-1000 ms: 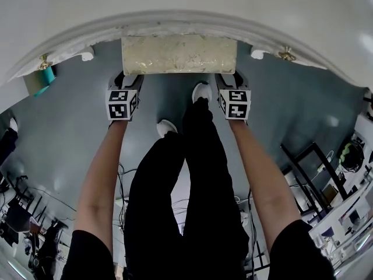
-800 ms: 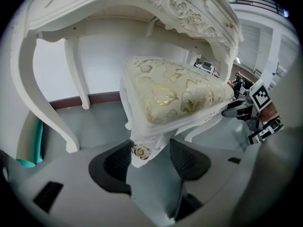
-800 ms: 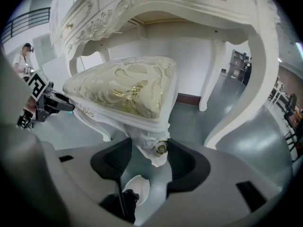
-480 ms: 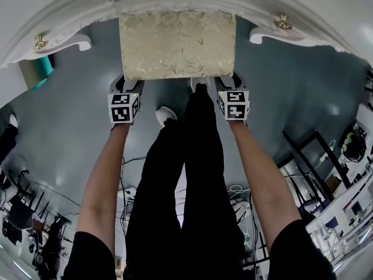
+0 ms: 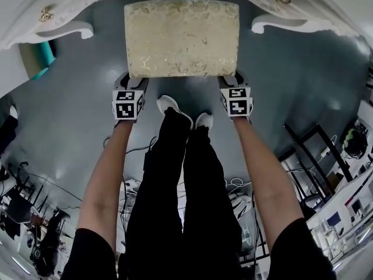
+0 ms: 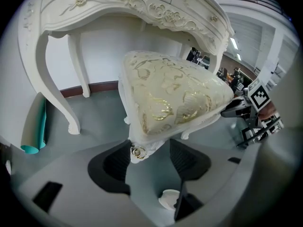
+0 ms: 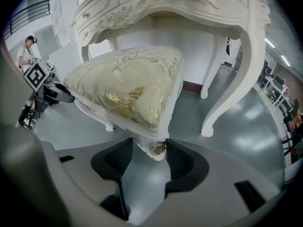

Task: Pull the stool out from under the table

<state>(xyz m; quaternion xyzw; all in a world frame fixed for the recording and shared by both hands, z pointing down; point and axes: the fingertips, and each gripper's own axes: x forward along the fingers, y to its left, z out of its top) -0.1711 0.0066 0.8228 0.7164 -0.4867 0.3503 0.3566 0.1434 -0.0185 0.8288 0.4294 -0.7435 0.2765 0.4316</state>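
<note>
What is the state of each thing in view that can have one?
Stool: upright on the floor, seat out in front of the table.
Left tool: shut on the stool's near left corner.
Right tool: shut on the stool's near right corner.
Teal roll: standing beside a table leg.

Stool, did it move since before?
Yes. The stool has slid out from under the table edge, toward the camera; its whole seat shows now.
</note>
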